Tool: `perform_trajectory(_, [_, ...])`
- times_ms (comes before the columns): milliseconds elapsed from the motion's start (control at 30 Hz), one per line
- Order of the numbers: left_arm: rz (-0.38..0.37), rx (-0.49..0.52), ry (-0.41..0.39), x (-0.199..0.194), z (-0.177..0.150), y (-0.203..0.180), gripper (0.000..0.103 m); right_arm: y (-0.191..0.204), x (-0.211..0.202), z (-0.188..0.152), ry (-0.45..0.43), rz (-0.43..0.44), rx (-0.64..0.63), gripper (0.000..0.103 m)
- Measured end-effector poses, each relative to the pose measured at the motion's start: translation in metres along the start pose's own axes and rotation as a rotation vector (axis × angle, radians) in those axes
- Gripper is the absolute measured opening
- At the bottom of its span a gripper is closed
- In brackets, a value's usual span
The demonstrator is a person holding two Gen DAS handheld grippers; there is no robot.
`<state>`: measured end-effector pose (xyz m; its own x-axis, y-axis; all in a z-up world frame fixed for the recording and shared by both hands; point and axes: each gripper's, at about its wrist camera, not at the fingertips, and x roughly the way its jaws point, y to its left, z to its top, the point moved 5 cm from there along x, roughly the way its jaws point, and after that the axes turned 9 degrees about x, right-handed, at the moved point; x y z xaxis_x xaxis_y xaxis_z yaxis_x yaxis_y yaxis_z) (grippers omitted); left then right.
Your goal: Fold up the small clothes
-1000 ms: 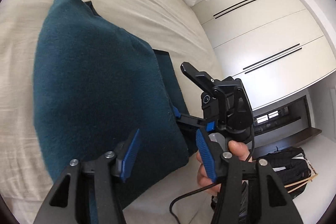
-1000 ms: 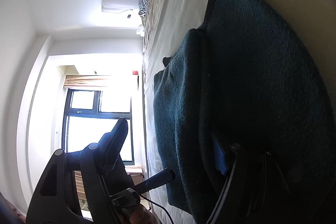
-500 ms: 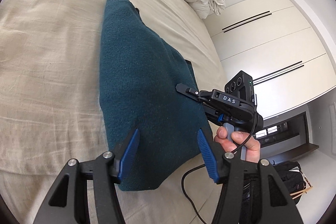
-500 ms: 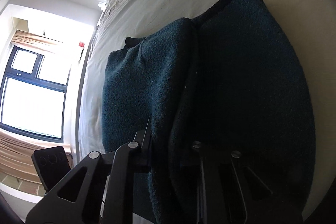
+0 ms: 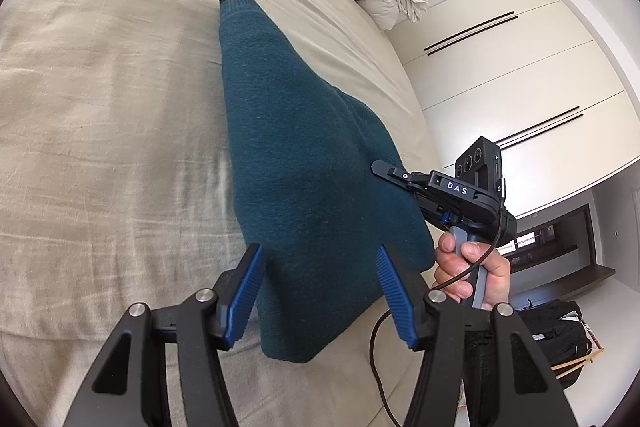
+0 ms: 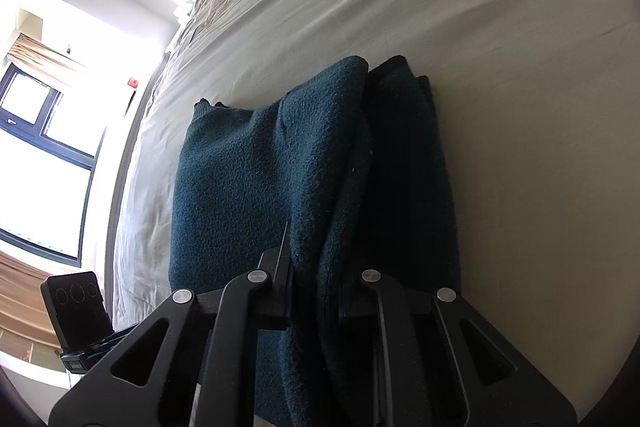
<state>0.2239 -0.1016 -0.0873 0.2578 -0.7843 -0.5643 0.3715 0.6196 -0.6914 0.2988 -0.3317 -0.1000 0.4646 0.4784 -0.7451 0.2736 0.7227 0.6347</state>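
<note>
- Right gripper (image 6: 314,291): fingers have just been closing and now pinch the edge of the teal sweater (image 5: 304,163).
- Left gripper (image 5: 320,291): fingers spread apart, empty, straddling the near corner.
- Sweater lies part-folded on the bed (image 5: 100,107) (edge raised).
- Step, seemingly: folding over; next, carry the edge across and lay it squarely.

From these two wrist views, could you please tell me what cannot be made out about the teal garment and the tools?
- Right tool pads, right wrist view: buried in the folds of the teal garment.
- Garment's type, both views: bunched and lifted, so its shape is unclear.
- Garment's underside on the bed, left wrist view: hidden by its own hanging cloth.
- Left tool, right wrist view: only its body shows, at the lower left edge.
</note>
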Motion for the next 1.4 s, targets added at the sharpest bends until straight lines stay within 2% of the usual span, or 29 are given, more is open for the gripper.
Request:
perform_trajectory(133, [0.012,-0.008,0.008,0.008,0.002,0.003,0.061,-0.023,-0.015,0.003,-0.001,-0.022,0.011,0.013])
perform_trajectory(200, [0.025,-0.004,0.013,0.011,0.003,0.005,0.061,-0.025,-0.011,0.003,-0.006,-0.046,0.012,0.013])
perform_trajectory(300, [0.042,-0.003,0.022,0.016,0.003,0.007,0.063,-0.034,0.002,0.007,-0.01,-0.031,0.046,0.013])
perform_trajectory(333, [0.052,-0.002,0.023,0.017,0.004,0.008,0.067,-0.035,0.015,0.008,-0.008,-0.03,0.049,0.014])
perform_trajectory(500, [0.086,0.0,-0.002,0.02,0.016,0.012,0.076,-0.035,0.003,0.002,0.01,0.011,0.067,0.023])
perform_trajectory(633, [0.103,0.001,-0.018,0.025,0.028,0.015,0.081,-0.045,-0.028,0.003,-0.046,0.067,0.107,0.04])
perform_trajectory(667, [0.108,-0.001,-0.017,0.028,0.03,0.016,0.081,-0.05,-0.035,0.002,-0.058,0.078,0.12,0.04])
perform_trajectory(733, [0.121,-0.009,-0.011,0.034,0.037,0.018,0.081,-0.052,-0.036,-0.006,-0.025,0.059,0.098,0.038])
perform_trajectory(833, [0.14,-0.002,0.001,0.044,0.042,0.019,0.082,-0.05,-0.037,-0.023,-0.008,0.028,0.035,0.03])
perform_trajectory(867, [0.149,0.001,0.005,0.048,0.044,0.018,0.082,-0.05,-0.039,-0.028,-0.013,0.043,0.038,0.027])
perform_trajectory(900, [0.154,-0.002,0.011,0.051,0.045,0.019,0.082,-0.052,-0.04,-0.03,-0.018,0.06,0.057,0.019])
perform_trajectory(1000, [0.146,-0.018,0.02,0.058,0.046,0.021,0.082,-0.059,-0.04,-0.039,-0.016,0.112,0.127,0.015])
perform_trajectory(1133, [0.146,-0.014,0.022,0.065,0.05,0.022,0.083,-0.058,-0.051,-0.048,0.014,0.176,0.174,0.014])
perform_trajectory(1200, [0.149,-0.005,0.025,0.064,0.048,0.022,0.084,-0.061,-0.046,-0.048,0.023,0.155,0.177,0.014])
perform_trajectory(1267, [0.162,0.017,0.034,0.066,0.049,0.019,0.085,-0.075,-0.034,-0.046,0.027,0.084,0.181,0.014])
perform_trajectory(1300, [0.166,0.023,0.037,0.066,0.05,0.018,0.085,-0.078,-0.033,-0.045,0.036,0.108,0.196,0.015])
perform_trajectory(1367, [0.173,0.026,0.026,0.065,0.053,0.019,0.085,-0.078,-0.044,-0.046,0.024,0.161,0.199,0.019])
perform_trajectory(1400, [0.181,0.023,0.015,0.062,0.054,0.021,0.085,-0.075,-0.052,-0.045,0.005,0.169,0.181,0.025])
